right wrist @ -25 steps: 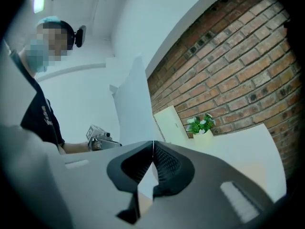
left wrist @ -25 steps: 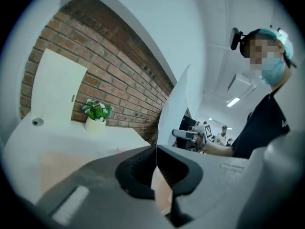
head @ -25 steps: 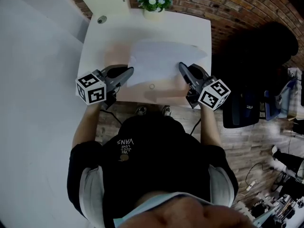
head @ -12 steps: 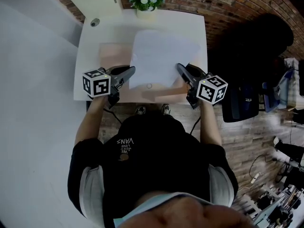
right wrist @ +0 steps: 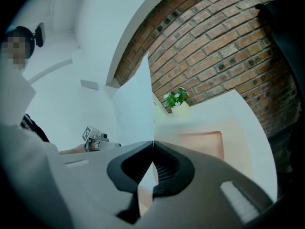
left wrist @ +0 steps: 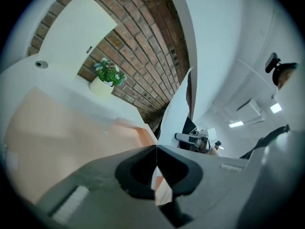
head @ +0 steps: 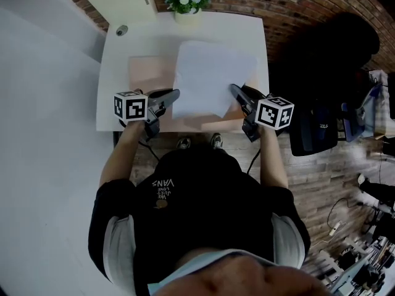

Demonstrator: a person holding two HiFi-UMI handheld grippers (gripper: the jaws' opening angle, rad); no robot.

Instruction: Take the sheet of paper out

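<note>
The person stands at the near edge of a white table, a gripper in each hand. The left gripper has its jaws pressed together on the near left corner of the sheet of paper. The right gripper pinches the near right corner the same way. In each gripper view the thin white edge runs straight into the closed jaws, with no gap showing either side.

The sheet spreads away from the two grippers over a peach-coloured folder. The folder lies flat on the table and shows to the left of the sheet and under its near right corner. Whether the far edge of the sheet touches anything I cannot tell.

Further back, a small round grey thing sits at the far left corner of the table. A potted plant with white flowers stands at the far edge, just in front of the brick wall.
</note>
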